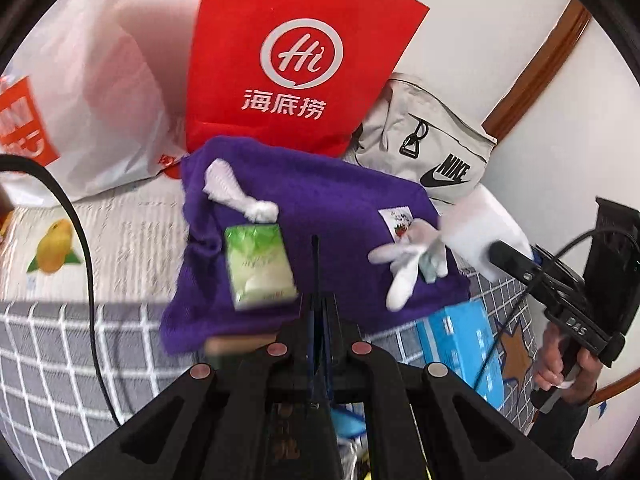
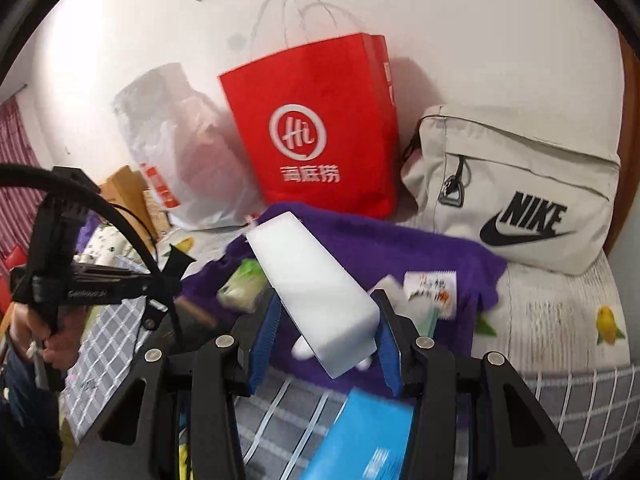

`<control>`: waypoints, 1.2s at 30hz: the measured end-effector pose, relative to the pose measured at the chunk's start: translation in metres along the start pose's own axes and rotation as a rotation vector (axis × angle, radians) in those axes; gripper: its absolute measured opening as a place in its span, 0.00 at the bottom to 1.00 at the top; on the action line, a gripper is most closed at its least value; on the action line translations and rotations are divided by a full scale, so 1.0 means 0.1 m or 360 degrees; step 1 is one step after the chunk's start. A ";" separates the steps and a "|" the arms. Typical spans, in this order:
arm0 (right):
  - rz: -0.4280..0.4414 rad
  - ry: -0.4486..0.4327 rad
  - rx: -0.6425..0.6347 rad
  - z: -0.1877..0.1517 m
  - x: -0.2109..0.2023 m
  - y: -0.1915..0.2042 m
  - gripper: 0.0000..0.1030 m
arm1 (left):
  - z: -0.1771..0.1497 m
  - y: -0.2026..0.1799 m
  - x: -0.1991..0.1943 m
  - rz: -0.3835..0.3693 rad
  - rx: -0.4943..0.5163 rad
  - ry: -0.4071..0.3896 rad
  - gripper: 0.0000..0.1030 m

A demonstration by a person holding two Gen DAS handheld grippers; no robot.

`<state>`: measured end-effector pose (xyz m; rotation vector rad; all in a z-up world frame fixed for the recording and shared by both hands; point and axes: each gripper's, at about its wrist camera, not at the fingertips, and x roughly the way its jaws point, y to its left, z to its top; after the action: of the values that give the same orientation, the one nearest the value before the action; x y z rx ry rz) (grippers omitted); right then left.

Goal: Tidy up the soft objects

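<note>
We hold the white foam block (image 2: 316, 292) between the right tongs (image 2: 326, 338), clamped at its near end, above the purple towel (image 2: 360, 236). We keep the squeeze light so the foam does not deform. Ahead lie the green tissue pack (image 1: 260, 266) and white gloves (image 1: 408, 260). The left tongs (image 1: 316, 280) are closed and empty; we keep them clear.

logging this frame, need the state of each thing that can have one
left hand-held gripper: shut, empty
right hand-held gripper: shut on white foam block
purple towel: spread flat, rumpled
red paper bag: upright
grey nike bag: zipped, lying down
green tissue pack: lying on towel
</note>
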<state>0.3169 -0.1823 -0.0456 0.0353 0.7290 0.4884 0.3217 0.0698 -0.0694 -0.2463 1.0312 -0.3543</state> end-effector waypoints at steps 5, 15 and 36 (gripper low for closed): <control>0.0014 0.0097 0.0018 0.19 0.46 -0.08 0.44 | 0.22 0.06 0.21 -0.0003 -0.0025 0.0031 0.04; -0.0133 0.0370 0.0041 0.27 1.21 -0.35 0.42 | 0.49 0.20 0.54 -0.0030 -0.0051 0.0102 0.04; -0.0029 0.0416 0.0035 0.23 1.32 -0.41 0.36 | 0.72 0.10 1.32 -0.0049 -0.0115 0.0316 0.04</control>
<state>0.4329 -0.1573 -0.1198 -0.0152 0.9900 0.4728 0.4477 0.0290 -0.1418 -0.2964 1.2380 -0.3749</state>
